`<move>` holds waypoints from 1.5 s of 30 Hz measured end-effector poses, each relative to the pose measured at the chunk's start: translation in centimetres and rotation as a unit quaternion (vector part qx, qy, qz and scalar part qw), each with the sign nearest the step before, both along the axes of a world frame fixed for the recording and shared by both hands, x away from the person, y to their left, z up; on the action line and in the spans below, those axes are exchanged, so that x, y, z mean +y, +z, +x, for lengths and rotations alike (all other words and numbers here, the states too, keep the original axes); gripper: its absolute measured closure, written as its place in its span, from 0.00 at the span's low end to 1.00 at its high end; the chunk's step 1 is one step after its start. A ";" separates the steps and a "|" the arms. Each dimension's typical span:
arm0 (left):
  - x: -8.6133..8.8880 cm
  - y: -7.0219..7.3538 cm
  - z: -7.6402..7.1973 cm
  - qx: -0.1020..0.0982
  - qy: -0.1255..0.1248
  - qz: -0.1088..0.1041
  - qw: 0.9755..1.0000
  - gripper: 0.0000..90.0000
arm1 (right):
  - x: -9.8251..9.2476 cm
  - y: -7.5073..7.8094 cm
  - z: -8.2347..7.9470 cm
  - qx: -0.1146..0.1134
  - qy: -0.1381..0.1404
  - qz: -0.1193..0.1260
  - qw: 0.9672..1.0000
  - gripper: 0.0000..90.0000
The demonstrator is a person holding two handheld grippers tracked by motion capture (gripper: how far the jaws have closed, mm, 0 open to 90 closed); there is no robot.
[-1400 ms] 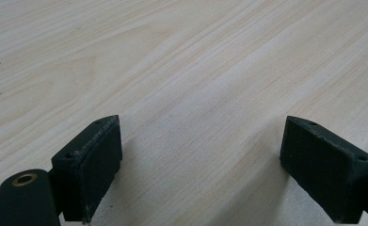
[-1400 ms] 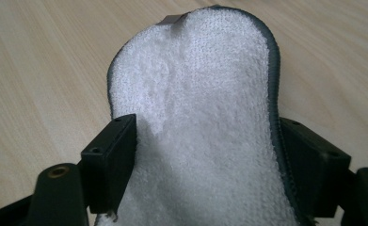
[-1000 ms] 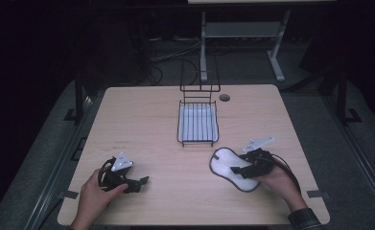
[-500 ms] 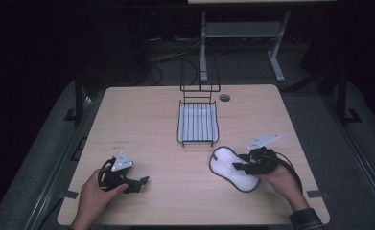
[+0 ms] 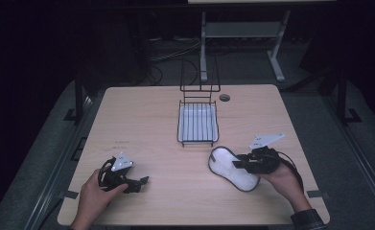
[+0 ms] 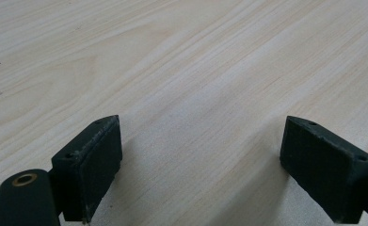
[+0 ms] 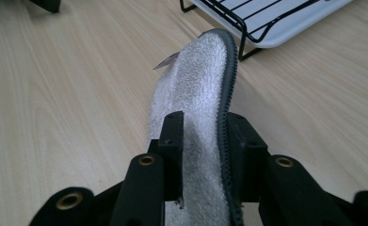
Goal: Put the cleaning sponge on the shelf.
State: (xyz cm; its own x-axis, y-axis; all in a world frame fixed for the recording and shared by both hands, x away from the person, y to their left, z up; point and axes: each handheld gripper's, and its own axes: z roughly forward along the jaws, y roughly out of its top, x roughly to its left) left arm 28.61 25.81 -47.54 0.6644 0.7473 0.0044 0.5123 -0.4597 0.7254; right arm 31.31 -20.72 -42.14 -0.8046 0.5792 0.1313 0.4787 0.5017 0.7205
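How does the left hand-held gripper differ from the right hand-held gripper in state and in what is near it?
The left hand-held gripper has its jaws wide open with bare table between them; the right hand-held gripper has its jaws closed on the white insole-shaped pad. The left one is far from the wire tray; the right one is nearer to it. Both are black, each held by a hand low over the table.
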 end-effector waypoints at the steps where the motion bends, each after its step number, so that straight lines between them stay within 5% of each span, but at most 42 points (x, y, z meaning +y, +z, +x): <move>1: 0.0 0.0 0.0 0.000 0.000 0.000 1.000 0.14 | 0.0 0.1 0.0 0.001 0.001 0.002 1.000 0.79; 19: 0.0 0.0 0.0 0.001 0.000 0.001 1.000 0.14 | -0.3 1.3 -0.5 -0.007 0.011 0.030 0.999 0.90; 45: 0.0 0.0 0.0 0.000 0.001 -0.001 1.000 0.14 | -0.8 3.2 0.3 -0.034 -0.007 0.064 0.997 0.90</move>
